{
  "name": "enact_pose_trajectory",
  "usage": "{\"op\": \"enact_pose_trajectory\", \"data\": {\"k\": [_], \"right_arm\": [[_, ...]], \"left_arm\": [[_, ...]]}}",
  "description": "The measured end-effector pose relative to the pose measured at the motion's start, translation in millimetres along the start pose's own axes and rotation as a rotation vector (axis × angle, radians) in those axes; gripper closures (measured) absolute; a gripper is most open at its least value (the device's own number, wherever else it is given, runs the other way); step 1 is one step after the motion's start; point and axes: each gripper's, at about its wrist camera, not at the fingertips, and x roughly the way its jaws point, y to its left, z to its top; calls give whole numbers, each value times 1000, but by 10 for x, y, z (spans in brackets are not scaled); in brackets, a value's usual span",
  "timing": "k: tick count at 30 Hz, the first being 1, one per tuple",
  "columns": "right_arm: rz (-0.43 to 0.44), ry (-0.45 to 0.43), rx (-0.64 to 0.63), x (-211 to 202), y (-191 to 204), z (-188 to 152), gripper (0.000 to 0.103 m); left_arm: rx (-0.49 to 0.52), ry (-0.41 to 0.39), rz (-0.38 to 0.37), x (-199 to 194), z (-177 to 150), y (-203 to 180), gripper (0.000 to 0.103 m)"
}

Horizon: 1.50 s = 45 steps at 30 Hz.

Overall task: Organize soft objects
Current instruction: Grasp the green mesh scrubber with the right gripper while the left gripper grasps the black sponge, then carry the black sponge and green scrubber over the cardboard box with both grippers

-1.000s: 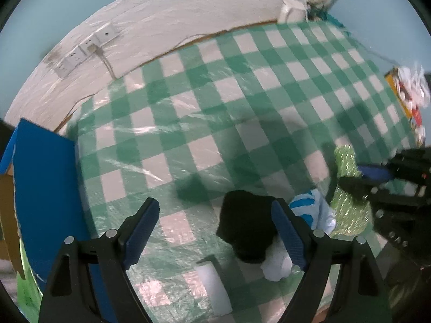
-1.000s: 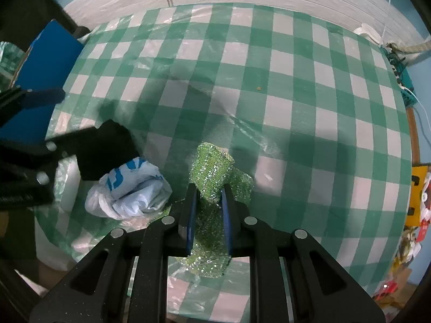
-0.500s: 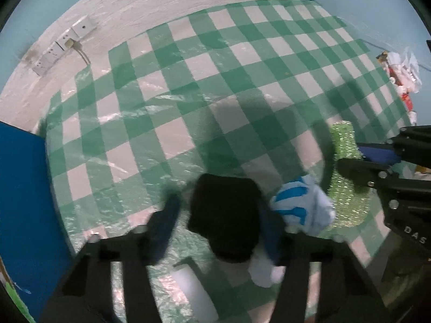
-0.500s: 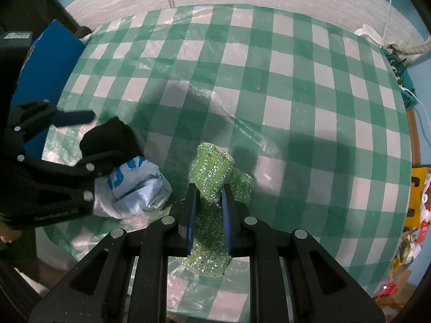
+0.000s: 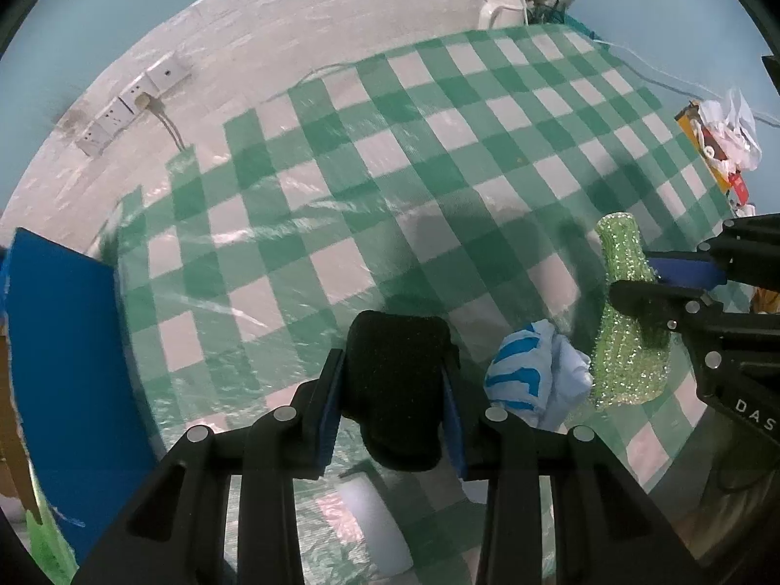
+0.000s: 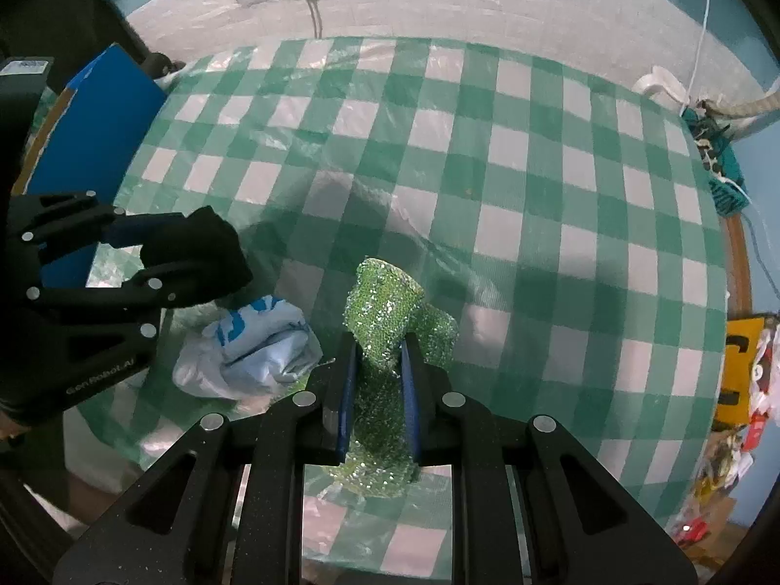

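Gripping one black cloth (image 5: 397,380), left gripper (image 5: 392,407) just closed; right gripper (image 6: 378,390) clamping one green sequinned cloth (image 6: 390,312); one blue-white cloth (image 6: 253,348) apparently loose

Black cloth (image 5: 397,390), sequined green cloth (image 6: 385,321) (both pinched)

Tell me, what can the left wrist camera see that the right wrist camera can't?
Only the left wrist view shows the white roll lying under the left gripper. Only the right wrist view shows the dark thing beside the blue board's far corner. Both show the black cloth, the blue-and-white cloth and the sparkly green cloth held by the right gripper.
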Motion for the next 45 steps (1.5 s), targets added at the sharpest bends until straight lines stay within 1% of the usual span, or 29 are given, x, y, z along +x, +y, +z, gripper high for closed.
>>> {"op": "enact_pose_trajectory", "data": {"k": [8,14,22,34,39,42,45], "right_arm": [[-38,-45,-41,-175,117,65,87],[-40,-80,-60,-335,197,116,87],[-40,-121,-89,-517,367,192,87],[-27,-154,-143,-693,666,292,87],[-22,-162,-167,-737,814,338,87],[-20,-167,-177,-759,893,370,87],[-14,-175,-188,-791,976,410,87]], "left_arm": [[-11,-53,19,-231,-60,54,67],[-18,-89,45,-396,-54,128,67],[-32,-120,80,-588,-127,214,67],[-122,-176,118,-902,-257,553,67],[-165,-192,136,-1042,-353,749,67],[-187,-206,160,-1129,-418,855,67],[-209,-218,164,-1205,-478,948,67]]}}
